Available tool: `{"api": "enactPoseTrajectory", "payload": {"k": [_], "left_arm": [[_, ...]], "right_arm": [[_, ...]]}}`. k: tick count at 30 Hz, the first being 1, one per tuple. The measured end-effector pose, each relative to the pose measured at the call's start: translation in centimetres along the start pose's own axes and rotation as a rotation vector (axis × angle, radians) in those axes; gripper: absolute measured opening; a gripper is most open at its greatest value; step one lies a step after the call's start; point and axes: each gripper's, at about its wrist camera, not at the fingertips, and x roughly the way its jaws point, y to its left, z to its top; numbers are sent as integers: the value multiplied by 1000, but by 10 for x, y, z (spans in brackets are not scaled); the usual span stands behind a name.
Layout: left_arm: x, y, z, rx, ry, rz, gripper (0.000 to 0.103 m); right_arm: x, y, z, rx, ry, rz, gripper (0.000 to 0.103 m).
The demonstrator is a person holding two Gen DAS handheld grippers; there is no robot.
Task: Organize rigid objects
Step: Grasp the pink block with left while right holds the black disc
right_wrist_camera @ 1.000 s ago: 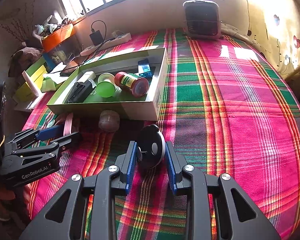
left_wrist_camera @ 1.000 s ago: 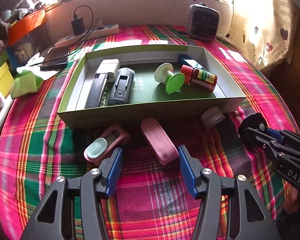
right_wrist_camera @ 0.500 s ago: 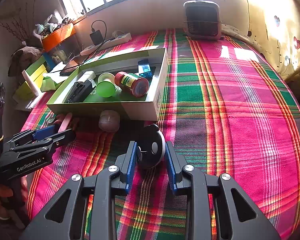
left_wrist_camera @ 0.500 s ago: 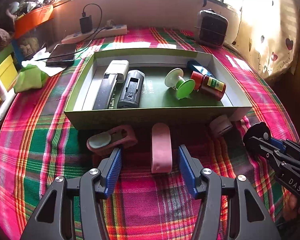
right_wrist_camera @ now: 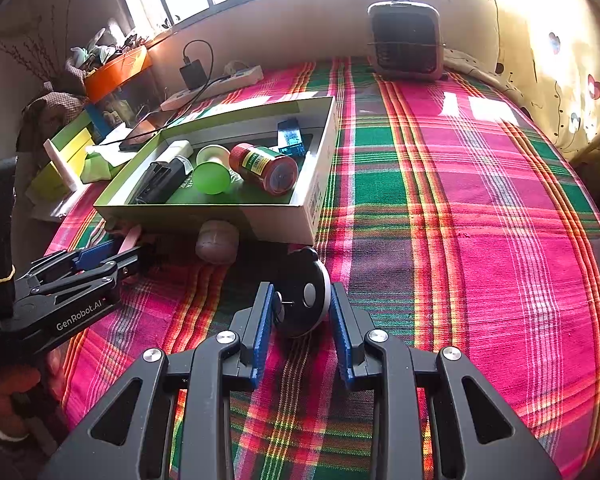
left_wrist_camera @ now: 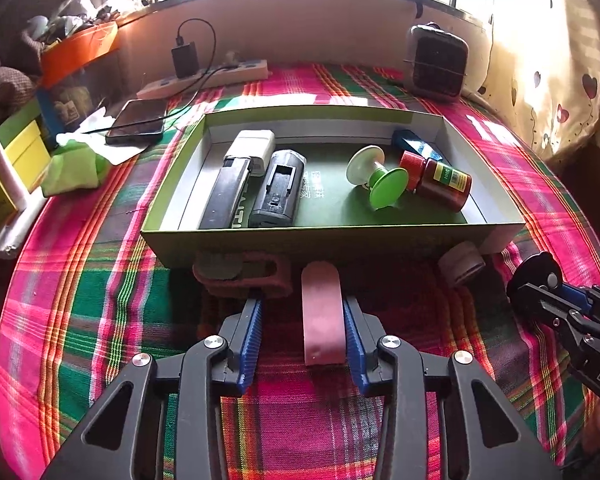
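A green-walled box (left_wrist_camera: 260,240) on the plaid cloth holds two dark cases, a green-and-white spool (left_wrist_camera: 374,178), a red jar (left_wrist_camera: 440,178) and a blue item. My left gripper (left_wrist_camera: 302,332) is open; a flat pink case (left_wrist_camera: 322,312) lies between its fingers, against the right finger. A pink holder (left_wrist_camera: 244,274) lies left of it, by the box wall. My right gripper (right_wrist_camera: 300,320) is shut on a black round disc (right_wrist_camera: 306,294), which rests on the cloth. In the right wrist view the box (right_wrist_camera: 284,216) stands ahead on the left.
A small grey roll (left_wrist_camera: 460,266) lies by the box's right front corner. A heater (right_wrist_camera: 406,42) stands at the back. A power strip (left_wrist_camera: 204,80), a phone (left_wrist_camera: 138,122) and yellow boxes (left_wrist_camera: 4,176) lie at the left. Bare cloth (right_wrist_camera: 480,200) stretches right of the box.
My left gripper has moved forward and turned, so the pink case now lies between its fingers. The fingers have closed in somewhat. The right gripper has stayed put with the disc.
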Motion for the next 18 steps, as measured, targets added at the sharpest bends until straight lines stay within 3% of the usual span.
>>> {"api": "enactPoseTrajectory", "payload": {"k": [7, 18], "left_arm": [[-1, 7, -1, -24, -8, -8, 19], [-6, 10, -5, -39, -16, -49, 17]], "right_arm": [[0, 0, 0, -1, 0, -2, 29], [0, 1, -1, -6, 0, -10, 29]]}}
